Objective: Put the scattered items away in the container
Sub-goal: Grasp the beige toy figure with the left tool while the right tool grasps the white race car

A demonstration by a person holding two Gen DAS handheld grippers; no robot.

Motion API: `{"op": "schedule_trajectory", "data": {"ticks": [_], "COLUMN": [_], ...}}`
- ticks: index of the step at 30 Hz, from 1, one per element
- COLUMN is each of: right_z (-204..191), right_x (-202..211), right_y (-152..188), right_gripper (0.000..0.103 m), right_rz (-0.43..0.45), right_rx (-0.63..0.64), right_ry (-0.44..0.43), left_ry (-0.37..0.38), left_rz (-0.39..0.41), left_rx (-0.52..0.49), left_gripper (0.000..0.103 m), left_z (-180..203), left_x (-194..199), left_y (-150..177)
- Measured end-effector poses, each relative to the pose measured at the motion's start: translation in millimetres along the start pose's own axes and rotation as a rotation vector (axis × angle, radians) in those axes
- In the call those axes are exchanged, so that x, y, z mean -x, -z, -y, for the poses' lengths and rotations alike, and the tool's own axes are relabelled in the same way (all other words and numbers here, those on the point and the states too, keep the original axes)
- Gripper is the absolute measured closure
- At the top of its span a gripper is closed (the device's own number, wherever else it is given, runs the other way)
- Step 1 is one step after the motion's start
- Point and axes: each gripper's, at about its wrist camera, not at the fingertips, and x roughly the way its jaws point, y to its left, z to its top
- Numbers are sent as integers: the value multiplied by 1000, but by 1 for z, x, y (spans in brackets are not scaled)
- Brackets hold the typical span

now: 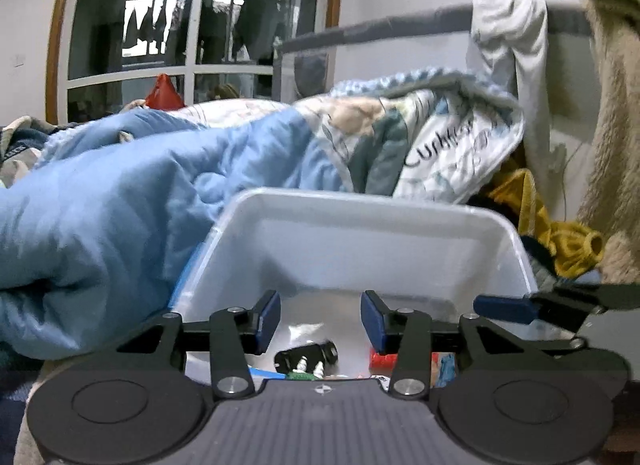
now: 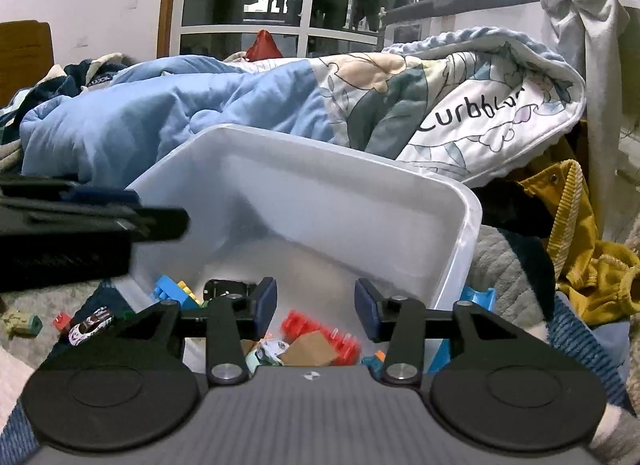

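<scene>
Left gripper point(image 1: 320, 319) has its jaws apart and empty, hovering just over the near rim of the translucent container point(image 1: 360, 209); right gripper point(image 2: 316, 309) likewise spread with nothing between the pads, also above the near edge. Bin already holds a black toy point(image 1: 308, 357), a red block point(image 2: 320, 331) and blue and yellow bricks point(image 2: 176, 291). What's left is outside the bin on the grey bedding: a toy car point(image 2: 90, 325), a small red piece point(image 2: 62, 320) and a greenish figure point(image 2: 20, 323), all low-left of the right gripper and just beside the bin's left wall. Car's long axis runs diagonally, nose up-right toward the bin. Left gripper body fills the right camera's left edge (so it's probably the nearer one), though its own view doesn't show the car, so can't confirm.
</scene>
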Motion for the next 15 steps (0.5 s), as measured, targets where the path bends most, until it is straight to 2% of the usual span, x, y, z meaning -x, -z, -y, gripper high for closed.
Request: {"op": "schedule_trajectory", "data": {"ticks": [5,8,15], "right_z": [-10,-21,-64], "right_x": [12,22,36], "right_y": [0,1,18], "right_gripper": [55,51,50], "right_rz": [13,33,46], "right_rx": [22,46,103], "right_ry": [-9,-28,-159], "left_ry": [-11,-50,-109], "left_rz": [34,35,-62], "left_rx": [43,50,13], "left_gripper": [48,44,44], "left_z": [-24,-45,-93], "left_x": [37,61,90], "left_y": [8,24,82]}}
